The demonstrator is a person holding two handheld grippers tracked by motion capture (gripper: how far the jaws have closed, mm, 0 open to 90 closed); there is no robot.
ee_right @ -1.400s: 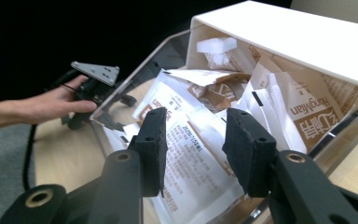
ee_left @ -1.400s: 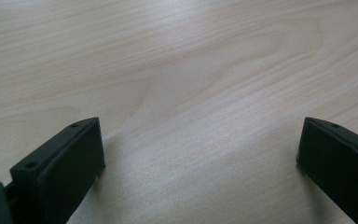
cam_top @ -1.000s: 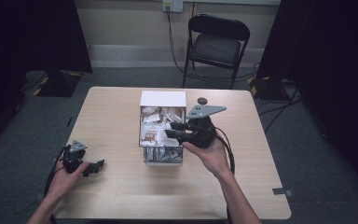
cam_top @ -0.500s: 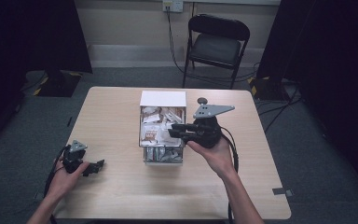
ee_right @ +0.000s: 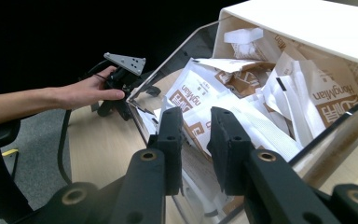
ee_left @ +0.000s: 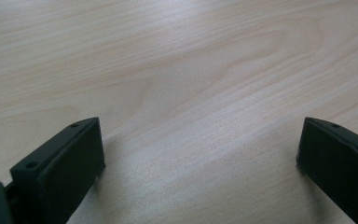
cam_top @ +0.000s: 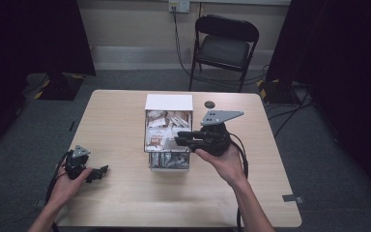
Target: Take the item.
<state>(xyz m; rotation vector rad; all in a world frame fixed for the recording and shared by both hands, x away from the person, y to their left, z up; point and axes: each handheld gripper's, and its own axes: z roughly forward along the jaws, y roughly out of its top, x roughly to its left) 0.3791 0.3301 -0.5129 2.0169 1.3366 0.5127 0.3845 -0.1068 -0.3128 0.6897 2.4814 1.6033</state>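
Note:
A clear-walled box [cam_top: 148, 140] with a white back end [cam_top: 169, 102] stands mid-table, full of white and brown packets [cam_top: 160, 135]. My right gripper [cam_top: 179, 138] hovers level over the box's right side and points left. In the right gripper view its jaws [ee_right: 196, 135] have just been closing to a narrow gap above the packets [ee_right: 261, 107], and nothing sits between the pads. My left gripper [cam_top: 101, 171] rests low at the table's front left. Its jaws [ee_left: 200, 154] stand wide apart over bare wood.
A small black round object [cam_top: 209, 104] lies on the table [cam_top: 121, 111] behind the box. A black folding chair [cam_top: 224, 46] stands beyond the far edge. In the right gripper view the other hand [ee_right: 86, 91] is past the box.
My right gripper has drawn back slightly to the right over the box. The left hand and its gripper have stayed where they were.

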